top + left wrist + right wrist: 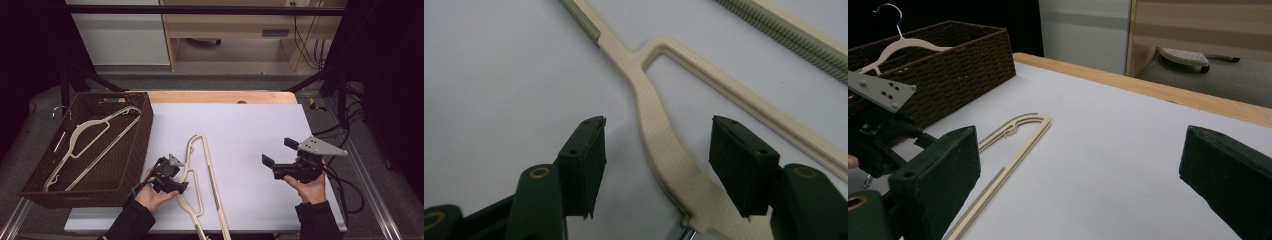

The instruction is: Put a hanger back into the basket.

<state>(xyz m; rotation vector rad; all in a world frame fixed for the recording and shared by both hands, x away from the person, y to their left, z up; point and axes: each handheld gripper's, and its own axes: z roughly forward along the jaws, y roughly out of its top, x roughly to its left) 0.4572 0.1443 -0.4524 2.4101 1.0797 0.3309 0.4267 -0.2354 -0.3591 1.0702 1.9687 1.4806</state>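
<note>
- Our left hand-held gripper [181, 188] has its jaws spread on either side of the cream plastic clothes hanger's [659, 135] neck, pads not touching it.
- Our right hand-held gripper [274, 151] is wide apart, holding nothing, well away from that hanger.

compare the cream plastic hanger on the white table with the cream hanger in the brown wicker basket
The cream plastic hanger on the white table lies flat on the sheet; the cream hanger in the brown wicker basket rests slanted inside the basket. The table hanger sits between the left gripper's open jaws, near its neck; the basket hanger has no gripper at it. Both share the same cream colour and slim shape.
</note>
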